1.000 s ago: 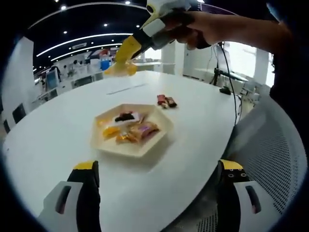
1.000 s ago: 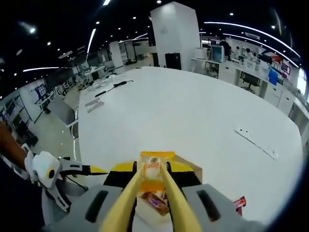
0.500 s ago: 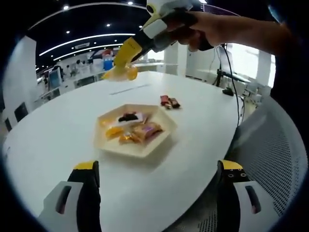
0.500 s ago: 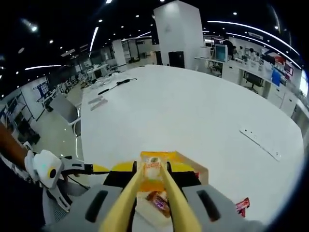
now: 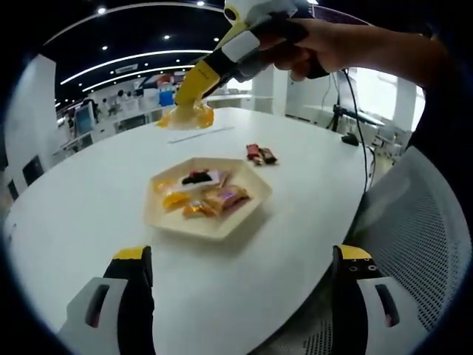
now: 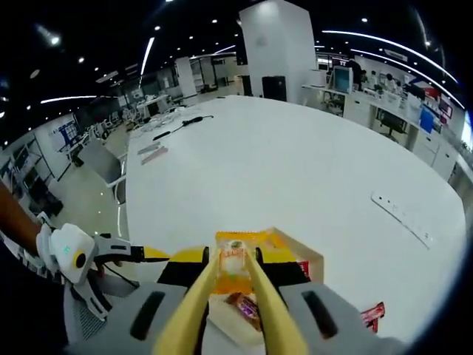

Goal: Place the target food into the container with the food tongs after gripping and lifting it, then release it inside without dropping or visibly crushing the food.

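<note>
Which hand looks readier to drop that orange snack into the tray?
Right. The right gripper has the tongs shut on the orange snack packet, held above the tray. The left gripper is open, holds nothing, and sits back at the table's edge.

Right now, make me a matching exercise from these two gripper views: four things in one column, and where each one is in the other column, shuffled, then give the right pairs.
Column one:
1. orange snack packet
2. hexagonal tray
3. two loose red wrappers
4. left gripper

Column two:
A. lying on the bare white table, beyond the tray
B. pinched between the yellow tongs, up in the air
C. resting on the table with several wrapped snacks in it
D. jaws wide apart, holding nothing, near the table edge

Pairs: 1-B, 2-C, 3-A, 4-D
</note>
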